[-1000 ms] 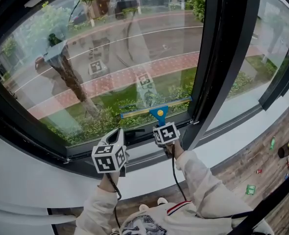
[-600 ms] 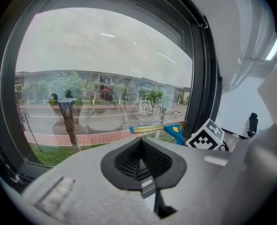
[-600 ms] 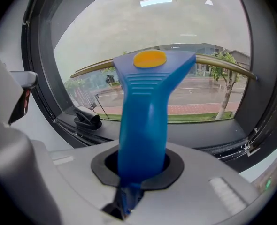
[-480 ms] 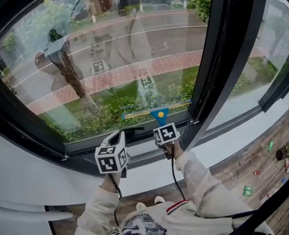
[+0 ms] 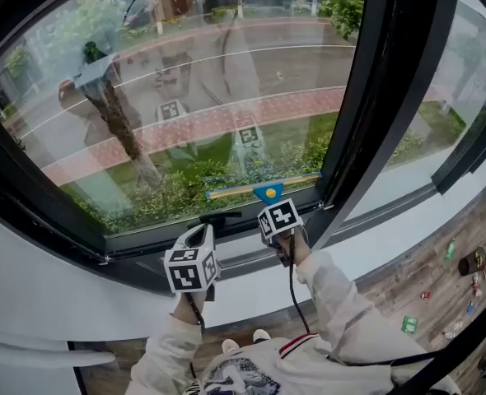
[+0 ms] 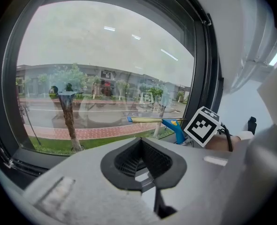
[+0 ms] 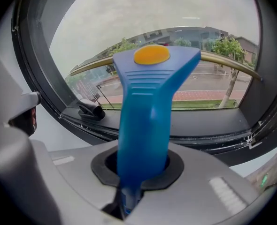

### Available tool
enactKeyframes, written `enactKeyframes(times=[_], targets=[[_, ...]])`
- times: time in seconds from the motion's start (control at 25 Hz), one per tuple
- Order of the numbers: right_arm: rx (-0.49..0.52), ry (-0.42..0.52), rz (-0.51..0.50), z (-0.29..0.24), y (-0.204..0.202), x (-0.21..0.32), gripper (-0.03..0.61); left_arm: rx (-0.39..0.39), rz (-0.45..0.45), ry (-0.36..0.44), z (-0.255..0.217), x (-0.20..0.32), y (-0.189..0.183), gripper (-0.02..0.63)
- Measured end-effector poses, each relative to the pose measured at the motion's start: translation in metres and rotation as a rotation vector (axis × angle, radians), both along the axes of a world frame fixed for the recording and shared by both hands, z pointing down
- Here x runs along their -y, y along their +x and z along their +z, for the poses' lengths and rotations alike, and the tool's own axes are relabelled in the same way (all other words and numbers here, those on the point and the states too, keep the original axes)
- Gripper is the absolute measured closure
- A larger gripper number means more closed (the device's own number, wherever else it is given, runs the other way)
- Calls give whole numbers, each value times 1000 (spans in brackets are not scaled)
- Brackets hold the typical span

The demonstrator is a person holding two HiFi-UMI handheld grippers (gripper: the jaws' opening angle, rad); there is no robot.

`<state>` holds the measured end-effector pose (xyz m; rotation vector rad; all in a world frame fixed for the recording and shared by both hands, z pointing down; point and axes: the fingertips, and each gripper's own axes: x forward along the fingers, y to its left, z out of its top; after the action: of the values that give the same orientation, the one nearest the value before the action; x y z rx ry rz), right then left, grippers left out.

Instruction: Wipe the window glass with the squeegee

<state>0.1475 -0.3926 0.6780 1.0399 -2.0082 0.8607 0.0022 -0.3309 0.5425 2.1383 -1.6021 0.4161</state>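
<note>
The squeegee (image 5: 265, 188) has a blue handle with a yellow spot and a long brass-coloured blade. Its blade lies level against the window glass (image 5: 185, 97), just above the bottom frame. My right gripper (image 5: 273, 206) is shut on the handle; in the right gripper view the blue handle (image 7: 145, 111) rises straight out of the right gripper (image 7: 141, 170). My left gripper (image 5: 200, 237) hangs to the left of it, below the glass, with nothing in it. Seen from the left gripper view, the left gripper (image 6: 145, 165) looks shut and empty, with the squeegee (image 6: 175, 124) off to its right.
A thick black mullion (image 5: 375, 97) stands right of the squeegee. A black window handle (image 5: 220, 218) sits on the bottom frame between the grippers. Below is the white sill (image 5: 251, 282). Small items lie on the wooden floor (image 5: 441, 262) at right.
The squeegee has slid a little down the glass toward the bottom frame with the right gripper. The left gripper has sunk slightly.
</note>
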Motion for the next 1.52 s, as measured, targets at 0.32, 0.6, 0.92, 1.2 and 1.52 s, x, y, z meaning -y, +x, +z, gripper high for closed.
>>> enactKeyframes(times=[0.32, 0.6, 0.92, 1.2, 1.52], targets=[[-4, -7, 3, 6, 2, -5, 525, -30, -18, -11, 12, -5, -6, 612], [9, 59, 44, 3, 11, -5, 534, -37, -21, -32, 17, -9, -8, 612], [-14, 2, 56, 21, 21, -13, 540, -40, -11, -40, 19, -10, -5, 612], [-6, 119, 66, 5, 21, -8, 541, -38, -15, -47, 22, -13, -7, 612], [-24, 249, 63, -45, 20, 3, 541, -13, -37, 0, 16, -16, -17, 612]])
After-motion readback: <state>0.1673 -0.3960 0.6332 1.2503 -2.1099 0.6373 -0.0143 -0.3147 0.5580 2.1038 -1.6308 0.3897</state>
